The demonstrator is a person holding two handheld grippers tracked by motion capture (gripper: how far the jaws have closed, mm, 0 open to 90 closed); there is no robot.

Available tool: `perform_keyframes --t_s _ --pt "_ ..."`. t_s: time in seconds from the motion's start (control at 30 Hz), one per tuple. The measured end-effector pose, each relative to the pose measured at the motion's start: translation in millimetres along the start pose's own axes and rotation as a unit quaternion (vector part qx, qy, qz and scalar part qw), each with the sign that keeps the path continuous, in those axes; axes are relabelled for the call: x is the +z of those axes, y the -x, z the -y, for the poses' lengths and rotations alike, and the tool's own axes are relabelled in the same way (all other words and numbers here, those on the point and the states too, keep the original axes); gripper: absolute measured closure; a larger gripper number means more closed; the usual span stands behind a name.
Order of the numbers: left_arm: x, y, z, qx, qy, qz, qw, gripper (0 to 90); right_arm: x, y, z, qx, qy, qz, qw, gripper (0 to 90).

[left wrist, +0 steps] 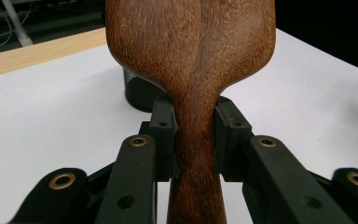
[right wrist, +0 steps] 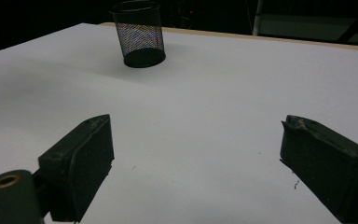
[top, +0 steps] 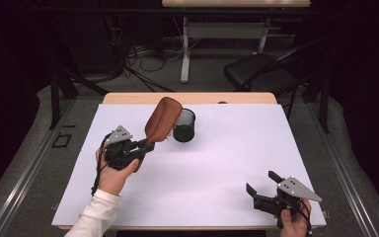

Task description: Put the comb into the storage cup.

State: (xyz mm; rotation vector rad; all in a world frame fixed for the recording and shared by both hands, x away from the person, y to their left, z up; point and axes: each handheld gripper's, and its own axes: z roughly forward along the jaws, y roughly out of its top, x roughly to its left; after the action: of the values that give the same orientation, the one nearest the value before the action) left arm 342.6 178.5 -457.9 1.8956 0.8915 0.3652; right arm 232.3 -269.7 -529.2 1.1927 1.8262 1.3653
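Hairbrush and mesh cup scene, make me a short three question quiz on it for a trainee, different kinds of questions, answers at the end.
1. True or false: the left gripper is clamped on the handle of the wooden hairbrush.
2. How do the right gripper's jaws stand? A) shut on the brush B) open with nothing between them C) shut on the cup
3. Fill in: the black mesh cup stands upright on the ______ table cover.

Key: 1 true. 2 B. 3 white.
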Motion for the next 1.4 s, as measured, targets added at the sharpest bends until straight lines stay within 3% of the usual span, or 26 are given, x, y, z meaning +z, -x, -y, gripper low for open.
perform_keyframes --t_s 0.47,0.8,1.4 --pt "8.1 15.4 12.4 0.021 0.009 0.018 0.9996 72.1 0.2 -0.2 0.1 -0.002 -0.003 0.001 1.0 9.1" --pt "11.3 20.6 19.3 0.013 0.013 0.031 0.9994 72.1 1.1 -0.4 0.1 -0.002 -0.005 0.002 1.0 9.1" --pt "12.4 30.6 22.3 0.024 0.015 0.042 0.9987 72.1 2.6 -0.5 0.2 -0.001 -0.009 0.0 1.0 9.1"
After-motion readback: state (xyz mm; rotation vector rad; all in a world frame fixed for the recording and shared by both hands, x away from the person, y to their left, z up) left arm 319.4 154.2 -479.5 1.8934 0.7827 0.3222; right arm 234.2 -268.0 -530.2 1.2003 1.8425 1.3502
